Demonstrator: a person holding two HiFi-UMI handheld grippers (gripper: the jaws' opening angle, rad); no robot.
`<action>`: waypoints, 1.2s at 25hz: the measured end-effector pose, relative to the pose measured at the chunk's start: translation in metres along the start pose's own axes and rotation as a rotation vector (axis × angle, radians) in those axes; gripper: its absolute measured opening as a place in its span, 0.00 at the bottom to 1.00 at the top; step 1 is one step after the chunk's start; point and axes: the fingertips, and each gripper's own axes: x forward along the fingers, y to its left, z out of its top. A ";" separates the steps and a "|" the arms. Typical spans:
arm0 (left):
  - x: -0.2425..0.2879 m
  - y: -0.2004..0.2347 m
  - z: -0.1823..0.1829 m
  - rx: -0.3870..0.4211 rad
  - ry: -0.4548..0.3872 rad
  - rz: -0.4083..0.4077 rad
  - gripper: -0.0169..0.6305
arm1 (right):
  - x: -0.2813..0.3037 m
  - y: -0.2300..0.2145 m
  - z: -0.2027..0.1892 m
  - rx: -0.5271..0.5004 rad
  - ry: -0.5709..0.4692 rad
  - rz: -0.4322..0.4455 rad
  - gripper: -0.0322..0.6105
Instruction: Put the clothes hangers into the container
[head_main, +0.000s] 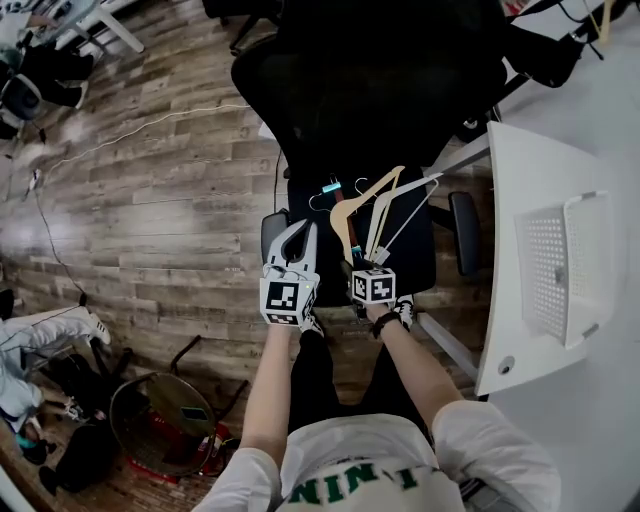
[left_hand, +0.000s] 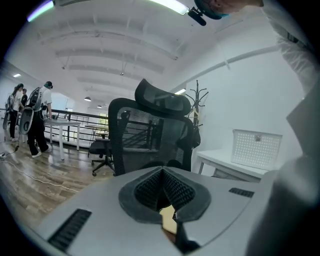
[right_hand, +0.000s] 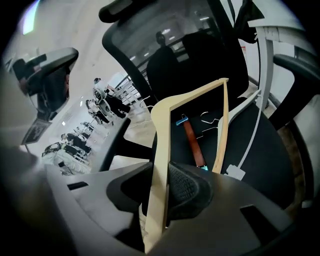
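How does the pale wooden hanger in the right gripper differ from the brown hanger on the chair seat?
The pale wooden hanger is a light angled frame; the brown hanger is a dark straight bar with teal ends. The pale wooden hanger is clamped in the right gripper above the chair seat; the brown hanger lies flat on it, untouched. Neither is in the white basket.

Head view looks steeply down on the office chair (head_main: 370, 90) both gripper views face nearby.
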 end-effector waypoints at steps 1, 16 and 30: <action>-0.004 -0.004 0.008 0.003 0.000 -0.001 0.04 | -0.013 0.005 0.004 -0.011 -0.001 0.012 0.22; -0.052 -0.052 0.092 -0.019 0.091 0.031 0.04 | -0.208 0.060 0.075 -0.358 -0.091 0.004 0.22; -0.019 -0.136 0.181 0.041 -0.020 -0.122 0.04 | -0.362 0.061 0.174 -0.221 -0.419 -0.005 0.23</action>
